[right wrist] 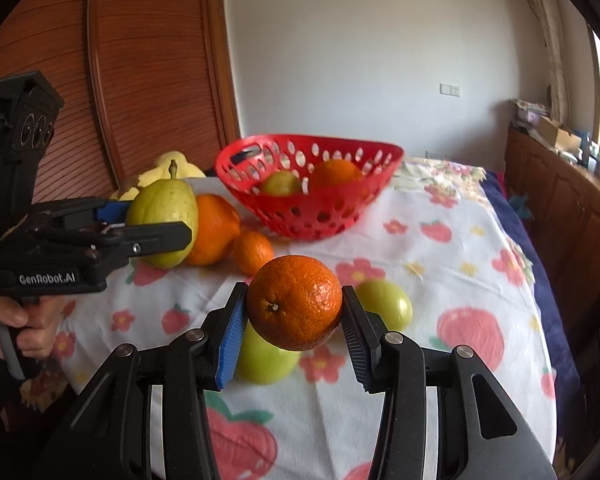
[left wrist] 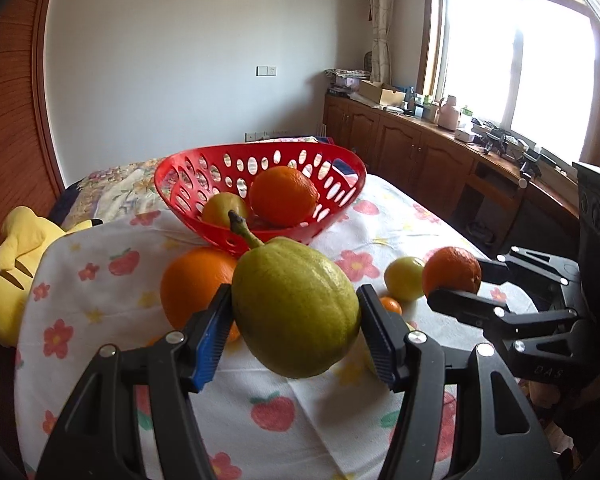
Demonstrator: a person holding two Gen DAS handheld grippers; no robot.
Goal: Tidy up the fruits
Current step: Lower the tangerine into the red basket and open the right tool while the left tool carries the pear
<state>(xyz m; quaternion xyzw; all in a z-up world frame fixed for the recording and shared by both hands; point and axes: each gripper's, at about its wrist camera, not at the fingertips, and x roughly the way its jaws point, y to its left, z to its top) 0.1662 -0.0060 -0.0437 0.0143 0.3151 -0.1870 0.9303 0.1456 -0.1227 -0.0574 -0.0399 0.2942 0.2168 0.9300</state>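
Note:
My left gripper is shut on a large green pear with a stem, held above the cloth. It also shows in the right wrist view. My right gripper is shut on an orange, held above the table; it shows in the left wrist view. The red perforated basket stands behind and holds an orange and a green fruit. A big orange, a small orange and a green fruit lie on the cloth.
The table wears a white cloth printed with flowers and strawberries. A yellow plush toy lies at its left edge. Another green fruit lies under my right gripper. Wooden cabinets run along the window wall.

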